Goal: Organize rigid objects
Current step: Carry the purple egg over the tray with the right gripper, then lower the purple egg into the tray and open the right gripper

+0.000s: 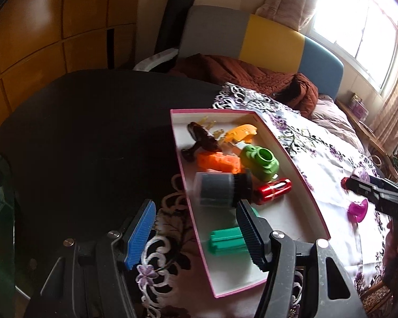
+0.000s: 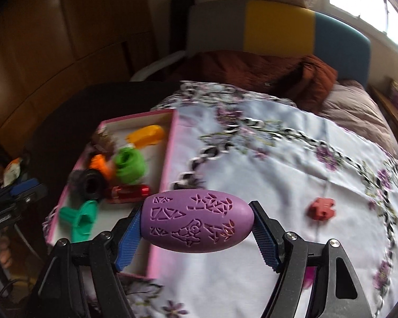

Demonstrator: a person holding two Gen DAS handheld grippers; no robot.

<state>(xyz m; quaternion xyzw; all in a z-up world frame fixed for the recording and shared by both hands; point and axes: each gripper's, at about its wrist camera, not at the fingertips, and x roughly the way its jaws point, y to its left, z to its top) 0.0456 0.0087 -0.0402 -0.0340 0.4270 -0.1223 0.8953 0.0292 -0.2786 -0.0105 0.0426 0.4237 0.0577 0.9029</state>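
My right gripper point(image 2: 196, 209) is shut on a purple egg-shaped piece point(image 2: 196, 225) with carved patterns, held above the flowered cloth just right of the pink-rimmed white box point(image 2: 169, 153). My left gripper point(image 1: 196, 206) stands open over the box's left wall point(image 1: 188, 185), with nothing between its blue pads point(image 1: 143, 230). Just beyond its fingertips a grey cylinder with a black cap point(image 1: 217, 189) lies in the box. Also in the box are a green piece point(image 1: 260, 161), an orange block point(image 1: 217, 161), a red can point(image 1: 274, 189) and a teal piece point(image 1: 226, 239).
A red jigsaw-shaped piece point(image 2: 322, 208) and a magenta piece point(image 1: 358, 210) lie loose on the flowered cloth point(image 2: 278, 172). The bare black tabletop point(image 1: 92, 132) lies left of the box. A brown blanket point(image 1: 252, 74) and a coloured headboard are behind.
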